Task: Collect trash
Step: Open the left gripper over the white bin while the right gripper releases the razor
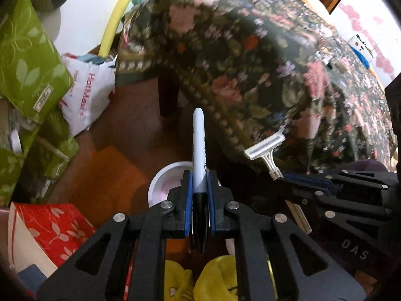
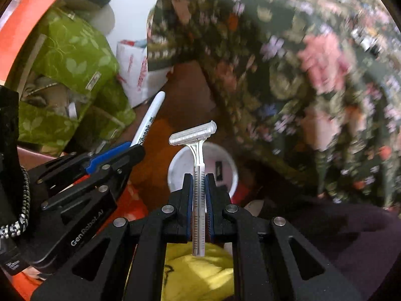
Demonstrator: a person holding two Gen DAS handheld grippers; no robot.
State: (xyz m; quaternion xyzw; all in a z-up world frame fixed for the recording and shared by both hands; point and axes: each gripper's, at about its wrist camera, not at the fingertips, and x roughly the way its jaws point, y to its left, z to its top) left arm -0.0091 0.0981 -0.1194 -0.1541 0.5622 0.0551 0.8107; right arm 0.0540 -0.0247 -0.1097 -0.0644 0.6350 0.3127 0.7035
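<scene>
Your left gripper [image 1: 199, 175] is clamped on a white marker [image 1: 198, 148] with a black cap end — it sticks straight out ahead between the blue pads [image 1: 188, 200]. Just below sits a white bowl [image 1: 163, 180] on the brown floor [image 1: 120, 135]. To your right, the right gripper [image 1: 295, 178] pinches a white disposable razor [image 1: 267, 148] beside the floral cloth [image 1: 250, 57].

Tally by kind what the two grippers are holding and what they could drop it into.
Markers: 1, the marker in the left gripper.
Razors: 1, the disposable razor in the right gripper.
White bins: 1, the white bin on the floor below both.
Total: 3
</scene>
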